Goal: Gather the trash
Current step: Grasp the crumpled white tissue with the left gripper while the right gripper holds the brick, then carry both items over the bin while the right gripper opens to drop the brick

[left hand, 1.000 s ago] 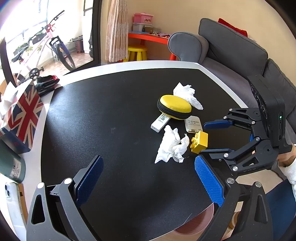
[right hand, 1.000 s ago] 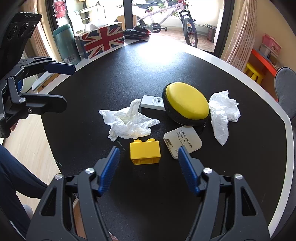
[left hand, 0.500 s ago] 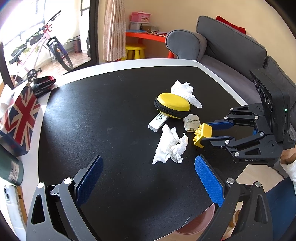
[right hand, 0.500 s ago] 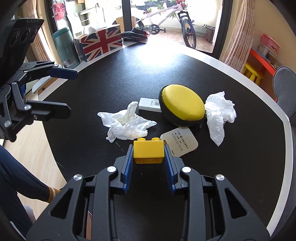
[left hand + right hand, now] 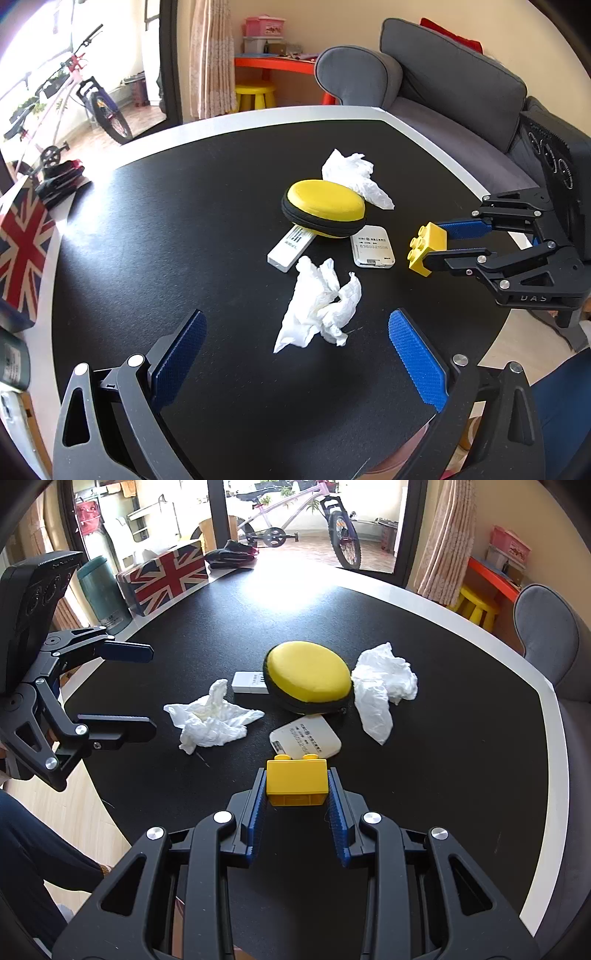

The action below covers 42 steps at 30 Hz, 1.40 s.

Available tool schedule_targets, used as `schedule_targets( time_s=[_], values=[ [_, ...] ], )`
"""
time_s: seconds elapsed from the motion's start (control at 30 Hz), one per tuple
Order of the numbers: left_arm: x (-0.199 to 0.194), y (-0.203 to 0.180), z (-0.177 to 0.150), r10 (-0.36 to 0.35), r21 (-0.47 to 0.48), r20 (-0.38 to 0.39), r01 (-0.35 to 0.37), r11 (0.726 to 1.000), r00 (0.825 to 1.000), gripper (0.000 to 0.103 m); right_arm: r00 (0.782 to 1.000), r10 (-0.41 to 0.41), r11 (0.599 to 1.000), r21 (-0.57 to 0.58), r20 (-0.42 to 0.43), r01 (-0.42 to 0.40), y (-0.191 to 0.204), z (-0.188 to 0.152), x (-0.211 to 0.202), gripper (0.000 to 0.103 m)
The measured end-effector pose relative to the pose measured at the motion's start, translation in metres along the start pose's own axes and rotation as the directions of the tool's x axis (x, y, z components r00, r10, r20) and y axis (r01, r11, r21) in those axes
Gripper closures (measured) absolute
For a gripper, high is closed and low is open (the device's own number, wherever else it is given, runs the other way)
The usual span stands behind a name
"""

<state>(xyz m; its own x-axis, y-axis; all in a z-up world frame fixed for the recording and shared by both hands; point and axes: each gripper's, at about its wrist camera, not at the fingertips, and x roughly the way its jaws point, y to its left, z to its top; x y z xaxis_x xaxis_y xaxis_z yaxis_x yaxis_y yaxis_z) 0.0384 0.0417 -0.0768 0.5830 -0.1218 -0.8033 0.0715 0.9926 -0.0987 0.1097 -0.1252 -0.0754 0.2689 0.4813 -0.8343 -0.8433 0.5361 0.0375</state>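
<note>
A crumpled white tissue (image 5: 317,306) (image 5: 210,720) lies on the black table (image 5: 166,221), just ahead of and between the fingers of my left gripper (image 5: 297,315) (image 5: 152,691), which is open and holds nothing. A second crumpled tissue (image 5: 354,177) (image 5: 384,686) rests behind the yellow oval case (image 5: 323,206) (image 5: 308,675). My right gripper (image 5: 297,779) (image 5: 430,245) is shut on a yellow toy brick (image 5: 297,782) (image 5: 424,245), held a little above the table near its right edge.
A white stick-shaped device (image 5: 290,247) and a white card (image 5: 372,245) lie beside the case. A Union Jack box (image 5: 166,576) and a green canister (image 5: 103,594) stand at the table's far side. A grey sofa (image 5: 443,92) borders the table.
My right gripper closed on the yellow brick and lifted it off the table. My left gripper moved closer to the near tissue, still open.
</note>
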Motion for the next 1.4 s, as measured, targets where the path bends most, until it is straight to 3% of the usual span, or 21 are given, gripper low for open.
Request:
schedule_targets(
  time_s=[0.17,0.33,0.43,0.5,0.6,0.77,1.4],
  values=[
    [0.013,-0.007,0.004,-0.015,0.006,-0.023,0.015,1.0,1.0,0.009,1.0,-0.001,1.0,0.007,0.0,0.001,-0.005,-0.003,-0.004,0.071],
    [0.029,-0.012,0.003,-0.021,0.018,-0.07,0.022,1.0,0.997,0.026,1.0,-0.002,1.0,0.011,0.006,0.002,-0.008,-0.005,-0.008,0.072],
    [0.037,-0.013,0.002,-0.011,0.024,-0.094,0.014,1.0,0.996,0.042,1.0,-0.004,1.0,0.013,0.003,0.003,-0.009,-0.006,-0.008,0.072],
    [0.04,-0.011,0.001,-0.009,0.015,-0.108,0.011,1.0,0.994,0.064,1.0,-0.003,1.0,0.015,0.004,0.003,-0.01,-0.006,-0.008,0.072],
    [0.038,-0.009,0.0,-0.012,0.002,-0.11,0.012,1.0,0.994,0.079,1.0,0.0,1.0,0.015,0.006,0.0,-0.01,-0.006,-0.008,0.072],
    [0.029,-0.011,-0.003,-0.007,0.003,-0.104,0.007,1.0,0.995,0.084,1.0,0.003,1.0,0.012,0.01,-0.003,-0.009,-0.007,-0.01,0.072],
    [-0.047,-0.045,-0.019,-0.023,0.083,-0.031,0.026,0.996,0.999,0.084,0.999,0.005,1.0,-0.028,0.05,-0.004,0.017,-0.029,-0.056,0.072]
  ],
)
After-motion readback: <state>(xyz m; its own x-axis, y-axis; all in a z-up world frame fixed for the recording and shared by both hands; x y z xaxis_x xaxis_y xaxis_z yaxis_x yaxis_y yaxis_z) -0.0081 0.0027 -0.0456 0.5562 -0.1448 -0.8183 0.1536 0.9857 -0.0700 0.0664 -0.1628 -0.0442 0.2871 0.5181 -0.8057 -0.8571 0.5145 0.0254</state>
